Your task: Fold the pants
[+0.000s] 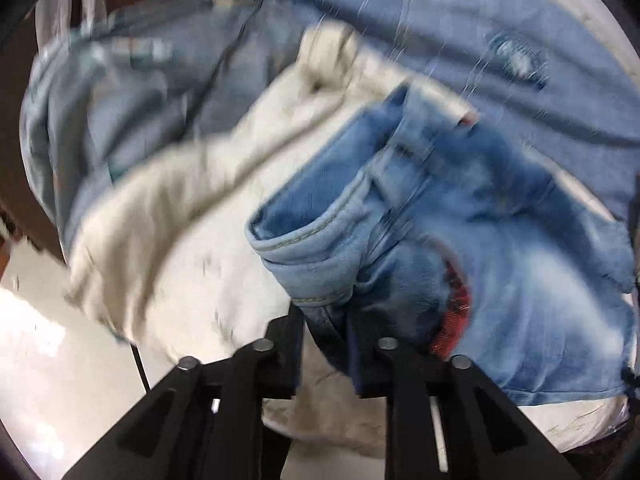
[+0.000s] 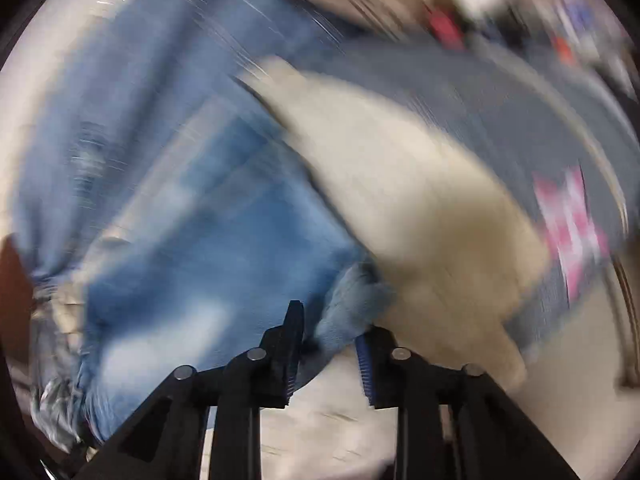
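Left gripper (image 1: pixel 326 320) jaws clamp a denim edge of the jeans (image 1: pixel 460 216), which rise to the frame's upper right. Right gripper (image 2: pixel 330 328) jaws pinch another edge, cloth (image 2: pixel 180 208) spreading upper left; blurred.

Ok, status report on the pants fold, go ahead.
Left tool shut on bright blue jeans. Right tool grips the same denim. Cream garment and a paler denim piece crowd the pile. Both views blurred.
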Demonstrator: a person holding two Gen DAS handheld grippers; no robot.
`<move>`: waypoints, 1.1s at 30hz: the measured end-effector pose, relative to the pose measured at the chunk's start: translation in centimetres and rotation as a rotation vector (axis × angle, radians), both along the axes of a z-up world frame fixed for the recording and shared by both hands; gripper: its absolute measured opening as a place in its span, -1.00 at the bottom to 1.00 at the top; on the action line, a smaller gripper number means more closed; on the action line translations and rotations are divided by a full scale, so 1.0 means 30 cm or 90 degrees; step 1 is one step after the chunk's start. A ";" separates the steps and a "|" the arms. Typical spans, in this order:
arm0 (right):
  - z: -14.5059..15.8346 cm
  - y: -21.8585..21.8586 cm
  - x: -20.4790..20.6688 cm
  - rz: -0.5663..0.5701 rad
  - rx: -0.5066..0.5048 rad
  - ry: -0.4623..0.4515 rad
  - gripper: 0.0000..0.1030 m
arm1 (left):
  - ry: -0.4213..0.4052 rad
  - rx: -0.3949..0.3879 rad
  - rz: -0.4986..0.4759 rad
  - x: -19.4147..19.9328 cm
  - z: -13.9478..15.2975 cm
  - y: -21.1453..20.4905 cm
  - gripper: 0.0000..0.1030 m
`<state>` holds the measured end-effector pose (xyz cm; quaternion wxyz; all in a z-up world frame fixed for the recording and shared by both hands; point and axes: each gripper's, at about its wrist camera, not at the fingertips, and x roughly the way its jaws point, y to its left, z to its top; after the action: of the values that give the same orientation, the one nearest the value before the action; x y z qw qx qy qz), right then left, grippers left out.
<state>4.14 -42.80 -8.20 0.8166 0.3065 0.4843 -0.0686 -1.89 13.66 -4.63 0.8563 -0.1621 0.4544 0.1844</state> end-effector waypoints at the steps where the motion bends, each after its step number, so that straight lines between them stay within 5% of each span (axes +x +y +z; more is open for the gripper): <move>1: -0.007 -0.021 -0.016 -0.014 0.024 -0.015 -0.43 | -0.003 -0.018 0.015 -0.010 -0.003 0.019 -0.33; 3: 0.025 -0.051 -0.044 -0.050 0.013 -0.040 -0.05 | -0.035 -0.023 0.051 -0.036 0.038 0.042 -0.09; 4: 0.052 -0.065 -0.058 -0.070 -0.017 -0.049 0.38 | -0.048 0.004 0.066 -0.045 0.073 0.043 -0.02; 5: 0.069 -0.074 -0.068 -0.080 -0.032 -0.057 0.44 | -0.062 0.041 0.077 -0.055 0.109 0.040 0.03; 7: 0.107 -0.096 -0.080 -0.083 -0.020 -0.092 0.44 | -0.104 0.091 0.090 -0.074 0.181 0.025 0.21; 10: 0.168 -0.081 -0.073 -0.052 0.024 -0.156 0.44 | -0.161 0.084 0.045 -0.068 0.244 -0.008 0.27; 13: 0.199 -0.007 -0.018 0.047 0.061 -0.205 0.44 | -0.158 0.085 -0.025 -0.006 0.238 -0.076 0.28; 15: 0.163 0.025 0.025 0.081 0.070 -0.180 0.44 | -0.145 0.076 -0.062 0.030 0.209 -0.110 0.30; 18: 0.041 0.036 0.070 0.093 0.034 -0.069 0.40 | -0.066 0.069 -0.085 0.088 0.098 -0.148 0.35; 20: 0.002 0.015 0.065 0.085 0.047 -0.050 0.35 | 0.056 0.061 -0.096 0.145 -0.034 -0.134 0.36; 24: 0.077 0.040 0.075 0.102 -0.001 -0.067 0.36 | 0.026 0.036 -0.075 0.145 0.010 -0.110 0.38; 30: 0.202 0.057 0.184 0.123 -0.054 -0.127 0.36 | -0.071 0.069 -0.097 0.221 0.164 -0.085 0.45; 33: 0.230 0.033 0.307 0.115 -0.077 -0.131 0.36 | -0.068 0.022 -0.109 0.320 0.165 -0.032 0.46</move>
<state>13.35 -41.80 -1.29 0.8817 0.2172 0.4187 0.0075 7.72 12.72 0.32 0.8946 -0.1178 0.4168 0.1094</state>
